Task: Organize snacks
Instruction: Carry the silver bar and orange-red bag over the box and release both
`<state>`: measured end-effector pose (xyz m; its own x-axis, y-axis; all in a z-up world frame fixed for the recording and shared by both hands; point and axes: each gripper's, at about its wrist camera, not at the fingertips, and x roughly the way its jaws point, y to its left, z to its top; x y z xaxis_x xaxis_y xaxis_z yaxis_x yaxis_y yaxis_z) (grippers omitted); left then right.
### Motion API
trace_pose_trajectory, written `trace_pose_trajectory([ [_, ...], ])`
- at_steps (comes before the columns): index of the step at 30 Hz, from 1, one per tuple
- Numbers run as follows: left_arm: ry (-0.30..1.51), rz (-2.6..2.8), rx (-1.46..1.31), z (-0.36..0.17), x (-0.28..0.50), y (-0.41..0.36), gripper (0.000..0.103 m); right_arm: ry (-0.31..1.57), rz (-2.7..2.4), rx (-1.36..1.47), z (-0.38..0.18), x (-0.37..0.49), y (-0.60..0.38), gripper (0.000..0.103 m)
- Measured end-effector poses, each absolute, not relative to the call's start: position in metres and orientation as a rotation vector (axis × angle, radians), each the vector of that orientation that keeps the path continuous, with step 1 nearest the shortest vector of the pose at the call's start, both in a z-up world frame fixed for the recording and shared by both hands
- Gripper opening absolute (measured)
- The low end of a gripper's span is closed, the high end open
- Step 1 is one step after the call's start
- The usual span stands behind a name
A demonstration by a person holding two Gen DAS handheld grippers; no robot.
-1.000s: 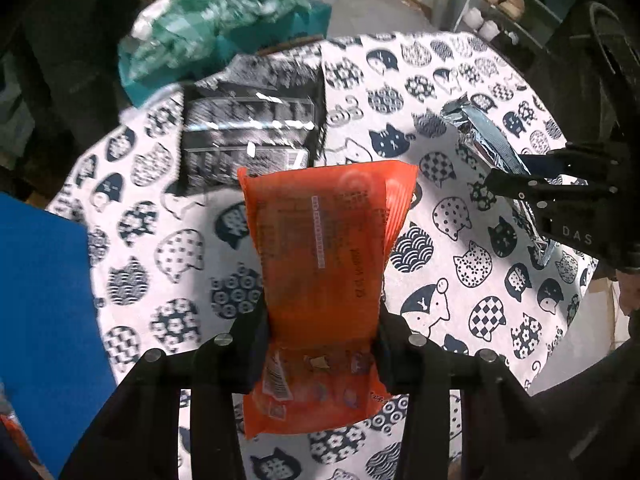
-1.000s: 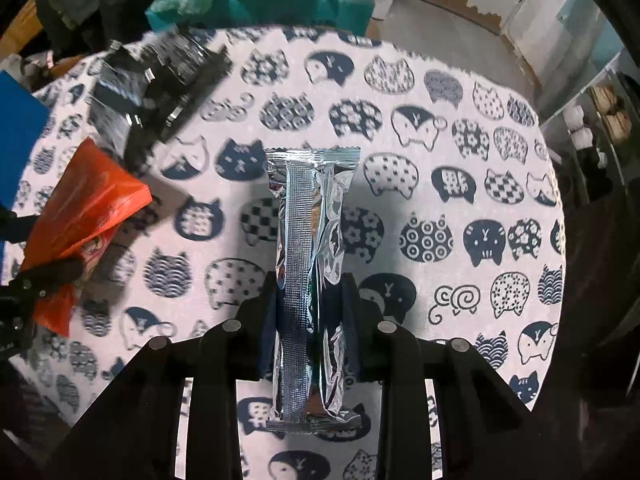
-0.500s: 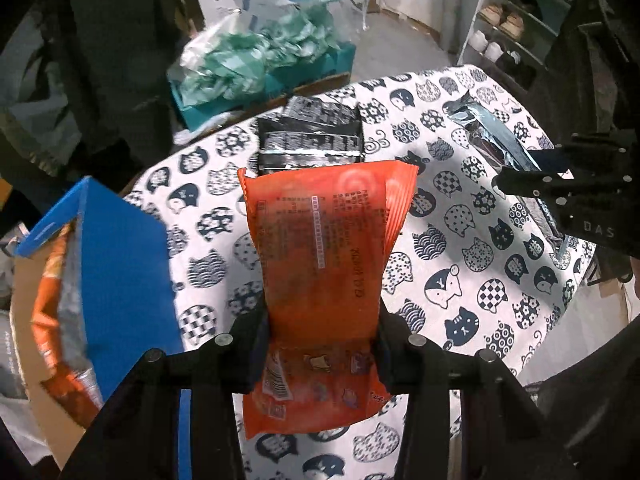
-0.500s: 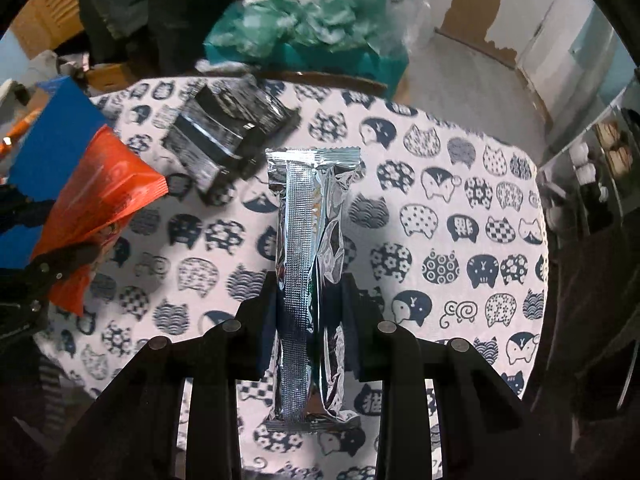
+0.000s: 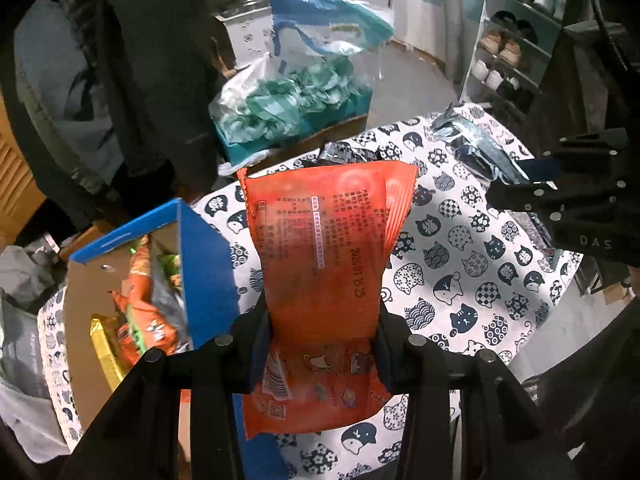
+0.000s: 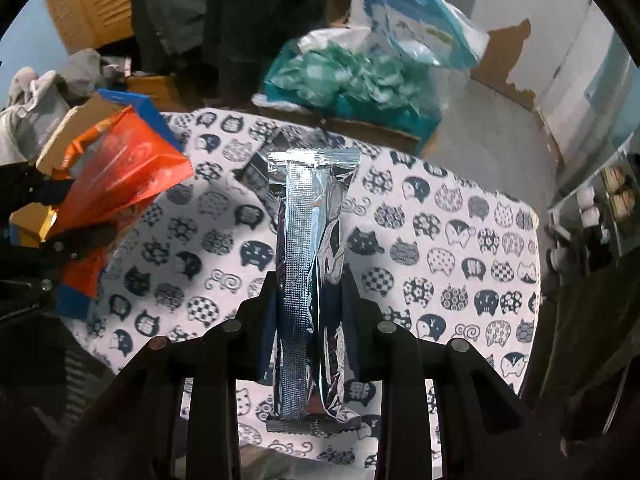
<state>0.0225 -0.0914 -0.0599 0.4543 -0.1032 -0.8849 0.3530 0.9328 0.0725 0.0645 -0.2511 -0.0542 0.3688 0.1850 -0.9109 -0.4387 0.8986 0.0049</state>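
My left gripper (image 5: 320, 324) is shut on an orange snack packet (image 5: 324, 248) and holds it in the air above the table, beside an open blue cardboard box (image 5: 204, 268) at the left that holds several snack packets (image 5: 148, 320). My right gripper (image 6: 310, 296) is shut on a long silver snack bar (image 6: 308, 264), held upright above the table. The orange packet (image 6: 120, 180) and the box (image 6: 136, 106) also show at the left of the right wrist view. A black packet (image 5: 348, 154) lies on the table behind the orange one.
The round table has a cat-print cloth (image 6: 440, 240). A teal box with plastic bags (image 6: 352, 80) stands beyond the far edge. A shoe rack (image 5: 516, 52) is at the right. Dark clothing (image 5: 152, 60) hangs behind the box.
Both grippers have risen and pulled back from the table with their packets. The left one has swung left, so the open blue box and its contents have come into view.
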Motion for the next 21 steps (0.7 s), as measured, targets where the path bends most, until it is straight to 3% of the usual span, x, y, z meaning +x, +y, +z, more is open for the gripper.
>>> trace_pose_trajectory([
  [21,1.011,-0.197,0.164,-0.029,0.001,-0.002,0.044,1.074,0.547,-0.258,-0.025,0.074,-0.161,0.027],
])
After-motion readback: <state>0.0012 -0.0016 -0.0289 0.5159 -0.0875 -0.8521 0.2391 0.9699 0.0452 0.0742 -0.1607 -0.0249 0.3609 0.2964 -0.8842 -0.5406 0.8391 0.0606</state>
